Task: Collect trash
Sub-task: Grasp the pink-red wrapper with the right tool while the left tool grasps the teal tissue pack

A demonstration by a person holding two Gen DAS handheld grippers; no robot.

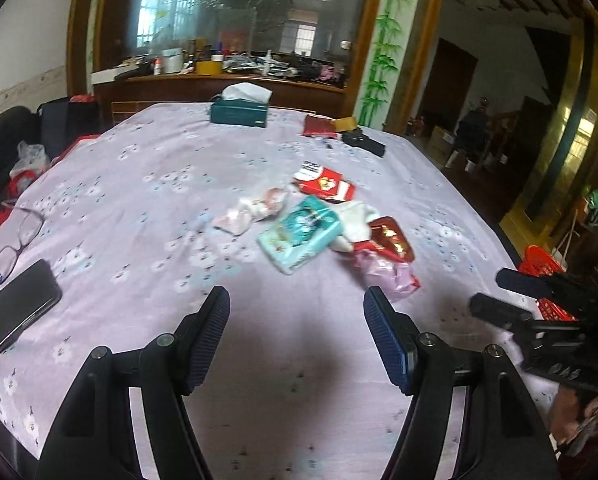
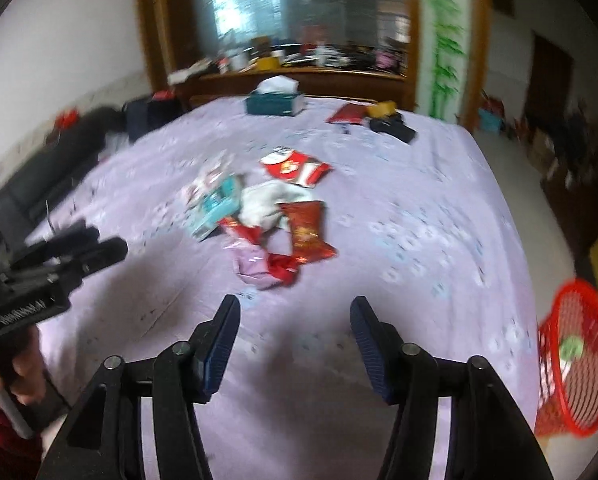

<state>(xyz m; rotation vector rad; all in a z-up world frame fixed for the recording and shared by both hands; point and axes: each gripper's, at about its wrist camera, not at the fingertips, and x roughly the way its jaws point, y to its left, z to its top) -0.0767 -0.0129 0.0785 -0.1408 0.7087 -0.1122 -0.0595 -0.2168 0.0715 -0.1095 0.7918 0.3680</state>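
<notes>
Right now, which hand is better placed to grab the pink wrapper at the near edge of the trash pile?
Probably the right. The pink wrapper lies just ahead of the open right gripper, and the red basket is on that side. The left gripper, also open, sits further left.

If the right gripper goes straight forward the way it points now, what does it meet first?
Probably the bare tablecloth, as the open right gripper points down at it. Further along lies the pink and red wrapper; depth is hard to judge.

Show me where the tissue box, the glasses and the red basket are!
tissue box [image 1: 238, 115]: left wrist view, on its green front side.
glasses [image 1: 27, 227]: left wrist view, on the upper lens.
red basket [image 2: 579, 364]: right wrist view, on its mesh wall.
</notes>
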